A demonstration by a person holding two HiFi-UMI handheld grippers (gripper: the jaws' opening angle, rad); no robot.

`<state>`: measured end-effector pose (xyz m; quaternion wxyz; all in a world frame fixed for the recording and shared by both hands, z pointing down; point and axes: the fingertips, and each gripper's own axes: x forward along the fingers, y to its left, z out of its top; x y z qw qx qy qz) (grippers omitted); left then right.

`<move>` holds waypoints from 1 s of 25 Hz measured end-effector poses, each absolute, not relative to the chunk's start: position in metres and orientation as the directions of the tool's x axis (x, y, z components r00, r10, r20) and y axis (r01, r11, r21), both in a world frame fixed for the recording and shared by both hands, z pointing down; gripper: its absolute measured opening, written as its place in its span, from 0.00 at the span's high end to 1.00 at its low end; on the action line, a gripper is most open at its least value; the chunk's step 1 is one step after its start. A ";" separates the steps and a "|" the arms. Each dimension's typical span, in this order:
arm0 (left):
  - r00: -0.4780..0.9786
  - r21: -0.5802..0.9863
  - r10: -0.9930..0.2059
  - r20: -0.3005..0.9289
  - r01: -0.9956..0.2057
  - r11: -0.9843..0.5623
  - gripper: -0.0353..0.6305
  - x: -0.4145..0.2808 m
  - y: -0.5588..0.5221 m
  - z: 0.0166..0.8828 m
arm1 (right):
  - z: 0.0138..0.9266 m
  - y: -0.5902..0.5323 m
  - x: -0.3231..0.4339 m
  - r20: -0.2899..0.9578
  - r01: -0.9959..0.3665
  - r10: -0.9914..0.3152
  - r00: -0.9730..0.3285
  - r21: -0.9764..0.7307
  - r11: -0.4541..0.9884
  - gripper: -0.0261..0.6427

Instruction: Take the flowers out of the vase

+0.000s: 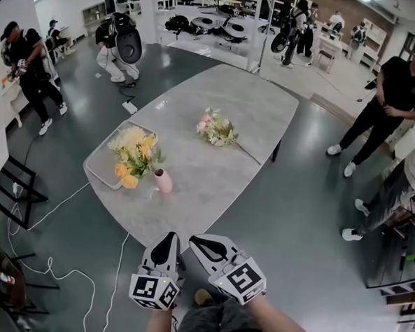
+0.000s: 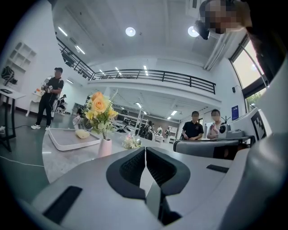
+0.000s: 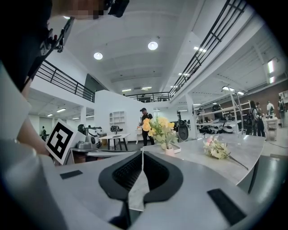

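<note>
Yellow and orange flowers [image 1: 133,156] stand in a small pink vase [image 1: 163,181] toward nine o'clock on the grey marble counter [image 1: 221,177], probably light and crushable, best pinched low on the stems, while left tongs [image 1: 166,240] and right tongs [image 1: 201,242] hang closed and empty at six o'clock.

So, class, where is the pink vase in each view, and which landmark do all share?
Head view: pink vase left of centre, beside the white tray.
Left gripper view: pink vase left of centre.
Right gripper view: pink vase just right of centre.
Shared landmark: loose bouquet lying on the table.
</note>
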<state>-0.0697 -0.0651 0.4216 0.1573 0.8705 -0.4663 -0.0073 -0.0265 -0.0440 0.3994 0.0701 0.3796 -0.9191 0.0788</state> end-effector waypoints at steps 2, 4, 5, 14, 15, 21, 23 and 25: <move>0.566 0.284 -0.813 0.134 -0.808 -0.516 0.91 -0.069 -0.070 0.423 | 0.400 -0.050 -0.025 0.198 -0.716 -0.691 -0.695 -0.099 0.691 0.92; 0.566 0.287 -0.813 0.134 -0.808 -0.515 0.91 -0.068 -0.077 0.425 | 0.402 -0.057 -0.026 0.196 -0.712 -0.688 -0.699 -0.103 0.695 0.92; 0.566 0.287 -0.813 0.134 -0.808 -0.515 0.91 -0.068 -0.081 0.427 | 0.404 -0.061 -0.025 0.199 -0.712 -0.688 -0.698 -0.097 0.695 0.92; 0.524 0.276 -0.843 0.119 -0.833 -0.479 0.91 -0.072 -0.119 0.434 | 0.414 -0.102 -0.037 0.167 -0.652 -0.634 -0.755 -0.094 0.752 0.92; 0.515 0.277 -0.849 0.117 -0.838 -0.470 0.91 -0.072 -0.124 0.435 | 0.415 -0.107 -0.039 0.167 -0.645 -0.628 -0.760 -0.087 0.759 0.92; 0.484 0.283 -0.869 0.099 -0.851 -0.442 0.91 -0.073 -0.143 0.437 | 0.422 -0.129 -0.047 0.179 -0.597 -0.578 -0.796 -0.073 0.799 0.92; 0.471 0.284 -0.877 0.096 -0.857 -0.430 0.91 -0.073 -0.148 0.439 | 0.427 -0.135 -0.047 0.175 -0.590 -0.571 -0.802 -0.084 0.803 0.92; 0.461 0.280 -0.882 0.096 -0.863 -0.421 0.91 -0.076 -0.153 0.443 | 0.430 -0.142 -0.049 0.173 -0.584 -0.565 -0.807 -0.087 0.807 0.92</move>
